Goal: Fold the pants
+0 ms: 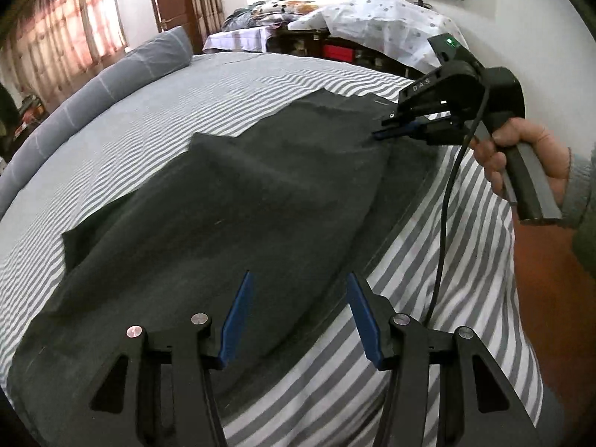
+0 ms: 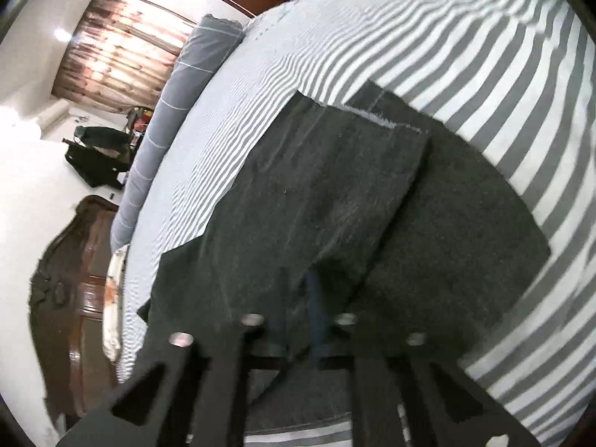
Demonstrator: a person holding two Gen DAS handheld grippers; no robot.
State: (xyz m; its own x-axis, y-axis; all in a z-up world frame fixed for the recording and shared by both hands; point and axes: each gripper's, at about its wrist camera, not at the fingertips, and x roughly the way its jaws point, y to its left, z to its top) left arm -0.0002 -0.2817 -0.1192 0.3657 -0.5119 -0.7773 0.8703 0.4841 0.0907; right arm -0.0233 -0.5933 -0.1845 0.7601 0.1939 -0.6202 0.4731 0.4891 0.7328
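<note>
The dark grey pants (image 1: 238,201) lie spread on the bed (image 1: 156,119), which has a sheet with grey and white stripes. In the left wrist view a long grey pillow (image 1: 111,78) runs along the upper left edge of the bed. The pants fill the middle of this frame, from the lower left corner up to the upper right, and one layer of the cloth is folded over another.

At the bottom centre of the same view the left claw (image 1: 298,316) stands half wide, its blue pads (image 1: 238,320) apart and nothing between them; it hangs above the near part of the pants. On the right of the frame a person's hand (image 1: 521,156) holds the handle of the right claw (image 1: 380,135), whose tips are together at the far edge of the pants. A black cable (image 1: 447,201) hangs down from it.

In the right wrist view the pants (image 2: 335,201) lie in the middle of the striped bed (image 2: 484,59), and the right claw (image 2: 313,298) at the bottom centre is closed on a fold of the pants, the picture being blurred there.
</note>
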